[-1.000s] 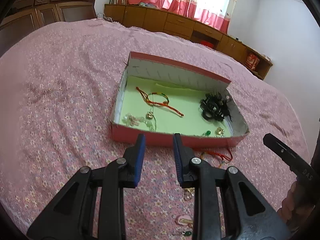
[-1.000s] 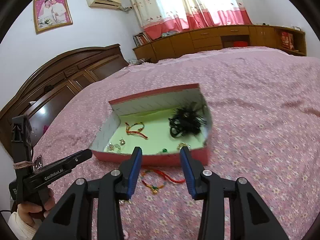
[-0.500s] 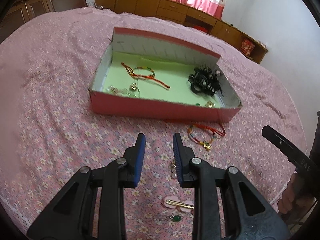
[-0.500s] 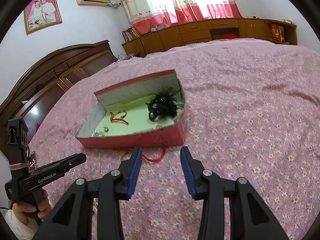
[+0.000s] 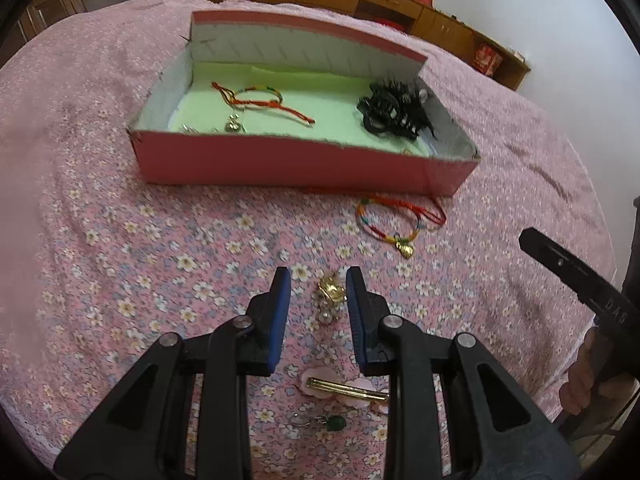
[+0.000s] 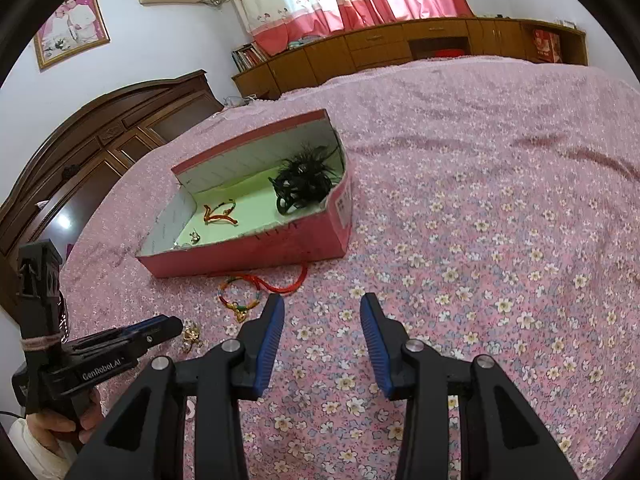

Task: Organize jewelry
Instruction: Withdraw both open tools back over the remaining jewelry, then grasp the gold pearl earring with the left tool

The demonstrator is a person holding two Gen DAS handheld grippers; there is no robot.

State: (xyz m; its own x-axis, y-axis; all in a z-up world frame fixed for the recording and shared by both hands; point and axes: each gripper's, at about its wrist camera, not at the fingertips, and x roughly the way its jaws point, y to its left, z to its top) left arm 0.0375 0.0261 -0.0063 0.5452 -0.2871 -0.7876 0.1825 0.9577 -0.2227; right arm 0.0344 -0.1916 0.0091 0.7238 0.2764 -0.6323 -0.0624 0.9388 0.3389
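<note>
A red box with a pale green floor lies on the pink flowered bedspread. In it are a red cord bracelet, black hair ties and small silver pieces. In front of the box lies a multicoloured bracelet with a gold charm. My left gripper is open, and a gold pearl earring lies on the bed between its fingertips, untouched by the pads. A pink hair clip and a green earring lie under the left gripper's arms. My right gripper stands open over bare bedspread, right of the bracelet.
The bed's near edge runs along the lower left of the left wrist view. Wooden wardrobes and a low cabinet row line the walls behind. A hand holds the left gripper's handle at the lower left of the right wrist view.
Both grippers have come down toward the bedspread. The box has slid up in both views, and the gold earring now shows between the left fingertips.
</note>
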